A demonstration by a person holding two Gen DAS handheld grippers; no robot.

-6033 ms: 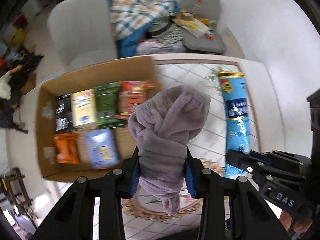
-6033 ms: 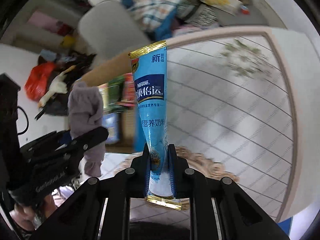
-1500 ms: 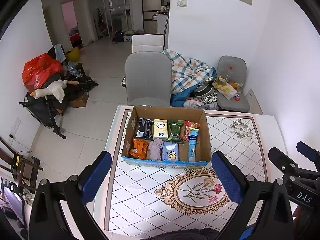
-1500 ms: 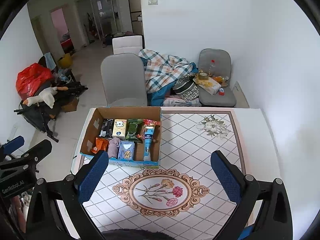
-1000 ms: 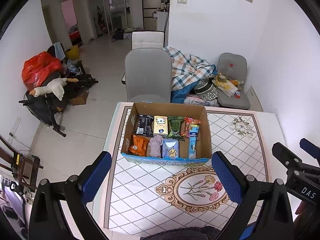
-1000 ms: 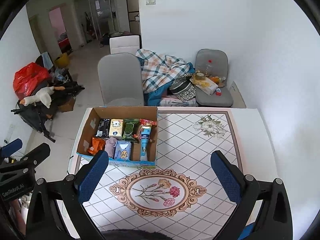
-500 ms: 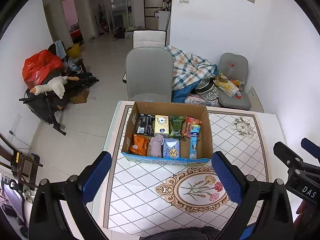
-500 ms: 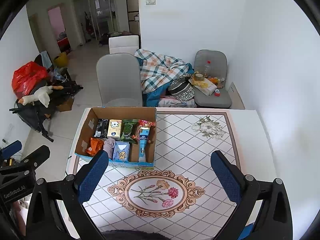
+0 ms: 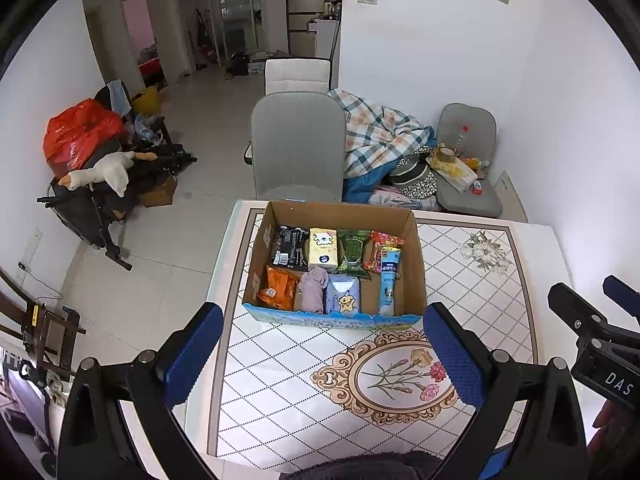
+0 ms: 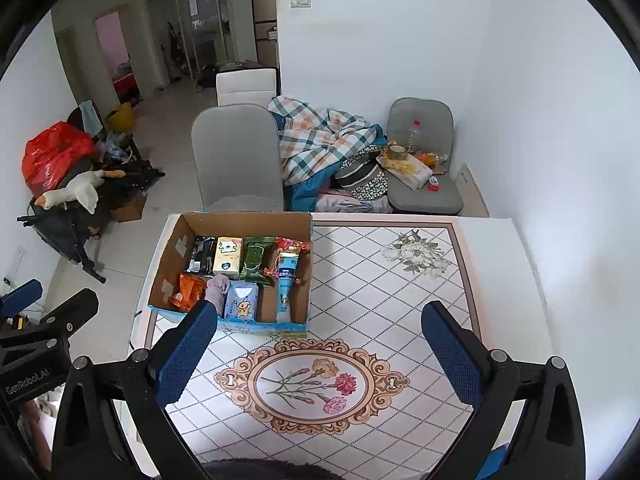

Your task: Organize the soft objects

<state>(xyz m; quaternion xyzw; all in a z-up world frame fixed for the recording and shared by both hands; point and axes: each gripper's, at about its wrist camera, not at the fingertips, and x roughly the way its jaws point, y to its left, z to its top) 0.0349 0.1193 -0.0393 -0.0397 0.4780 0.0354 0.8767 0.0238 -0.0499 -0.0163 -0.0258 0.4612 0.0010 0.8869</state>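
Note:
A cardboard box (image 9: 416,256) stands on the patterned table (image 9: 280,380), also in the right wrist view (image 10: 306,264). Inside lie a rolled purple cloth (image 9: 314,290), a blue milk-powder stick (image 9: 388,284), tissue packs and several snack packets. The purple cloth (image 10: 218,286) and blue stick (image 10: 287,280) also show in the right wrist view. My left gripper (image 9: 320,356) is open and empty, high above the table's near side. My right gripper (image 10: 316,356) is open and empty, level with it to the right.
A grey chair (image 9: 298,144) stands behind the table. A plaid blanket (image 9: 380,136) and a cluttered grey seat (image 9: 468,176) lie at the back right. A red bag and a plush goose (image 9: 100,172) sit at the left. A white wall (image 10: 560,160) bounds the right.
Six seconds ago the left gripper held the purple cloth and the right held the blue stick; both now lie in the box. Both grippers have opened and pulled back high above the table.

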